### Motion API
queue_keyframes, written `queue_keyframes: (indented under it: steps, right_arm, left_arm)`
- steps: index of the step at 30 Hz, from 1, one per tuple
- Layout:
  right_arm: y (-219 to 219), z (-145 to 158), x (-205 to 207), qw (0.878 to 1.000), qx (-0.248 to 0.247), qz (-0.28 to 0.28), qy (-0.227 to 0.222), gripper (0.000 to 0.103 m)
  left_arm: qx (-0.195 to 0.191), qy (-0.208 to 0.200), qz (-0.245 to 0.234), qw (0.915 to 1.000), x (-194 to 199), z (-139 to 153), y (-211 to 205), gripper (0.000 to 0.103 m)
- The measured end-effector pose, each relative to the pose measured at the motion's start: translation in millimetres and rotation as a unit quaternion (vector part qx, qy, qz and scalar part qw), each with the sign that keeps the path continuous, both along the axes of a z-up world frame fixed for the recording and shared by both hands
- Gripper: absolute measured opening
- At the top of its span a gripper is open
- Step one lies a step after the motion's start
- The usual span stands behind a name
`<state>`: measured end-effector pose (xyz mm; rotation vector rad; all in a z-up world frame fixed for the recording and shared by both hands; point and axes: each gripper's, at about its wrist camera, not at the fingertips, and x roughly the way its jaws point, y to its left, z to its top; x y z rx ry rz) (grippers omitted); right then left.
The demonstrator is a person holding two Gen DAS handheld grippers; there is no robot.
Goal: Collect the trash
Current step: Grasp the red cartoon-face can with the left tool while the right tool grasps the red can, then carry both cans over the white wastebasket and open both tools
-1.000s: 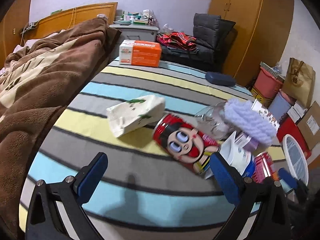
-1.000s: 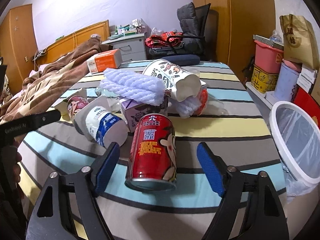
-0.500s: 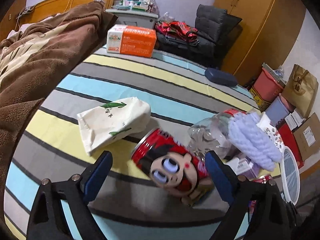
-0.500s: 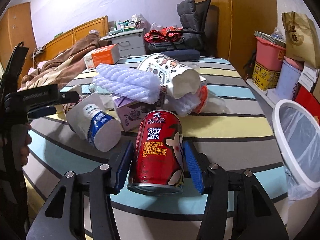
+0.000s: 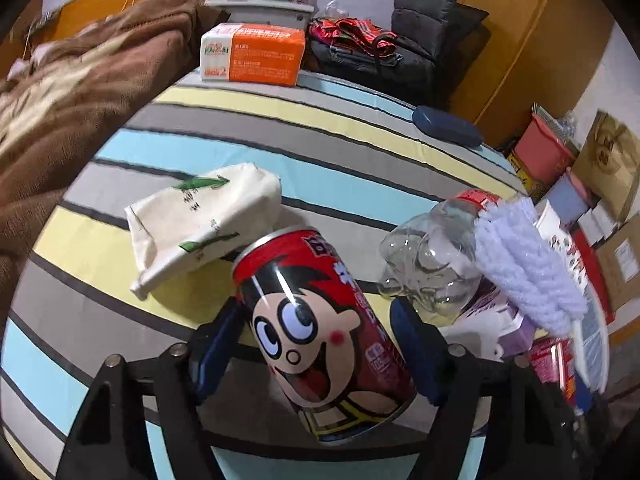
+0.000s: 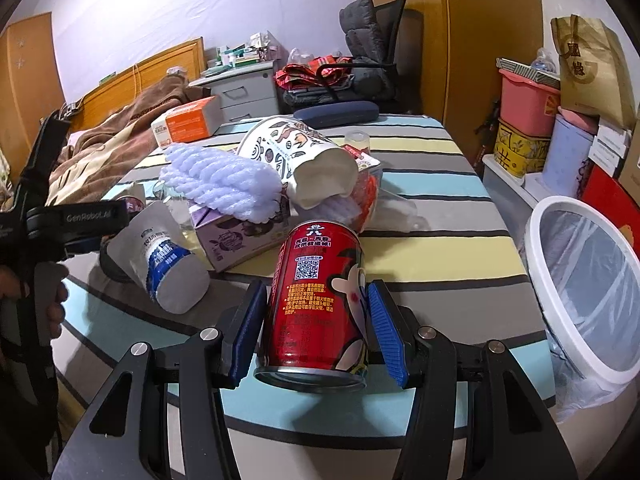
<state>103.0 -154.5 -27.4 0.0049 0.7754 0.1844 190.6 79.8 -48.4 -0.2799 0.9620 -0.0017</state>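
Observation:
My left gripper [image 5: 316, 340] is shut on a red cartoon-face can [image 5: 324, 336] lying on the striped bed cover. My right gripper [image 6: 316, 328] is shut on a second red can [image 6: 316, 304] standing near the bed's front edge. A white trash bin [image 6: 580, 292] lined with clear plastic stands to the right of the bed. A pile of trash lies between the grippers: a purple foam net [image 6: 220, 184], a printed paper cup [image 6: 304, 160], a purple carton [image 6: 236, 240], a white-and-blue pouch [image 6: 164, 256] and a clear plastic bottle [image 5: 432, 268].
A cream tissue pack [image 5: 200, 224] lies left of the left can. An orange box [image 5: 252, 58] and a dark blue case [image 5: 448, 126] sit at the far end. A brown blanket [image 5: 68, 108] covers the left. Boxes and bags stack by the wardrobe [image 6: 560, 112].
Both grippers have moved forward and shut, each on its red can. The left one was wide open a second ago; the right one closed from open around its can.

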Motion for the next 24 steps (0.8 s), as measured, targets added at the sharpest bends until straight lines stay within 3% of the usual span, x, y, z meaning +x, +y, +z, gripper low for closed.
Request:
queue_keyframes:
  steps: [9, 24]
  right_arm:
    - [-6.3, -1.1, -2.8, 1.0, 0.013, -0.006, -0.002, 0.054]
    - [-15.1, 16.4, -11.3, 0.999, 0.024, -0.018, -0.036, 0.054]
  left_arm:
    - [0.02, -0.017, -0.005, 0.9996, -6.9, 4.5, -0.6, 0.062]
    - [0.039, -0.084, -0.016, 0.9955, -40.2, 41.3, -12.1, 0.057]
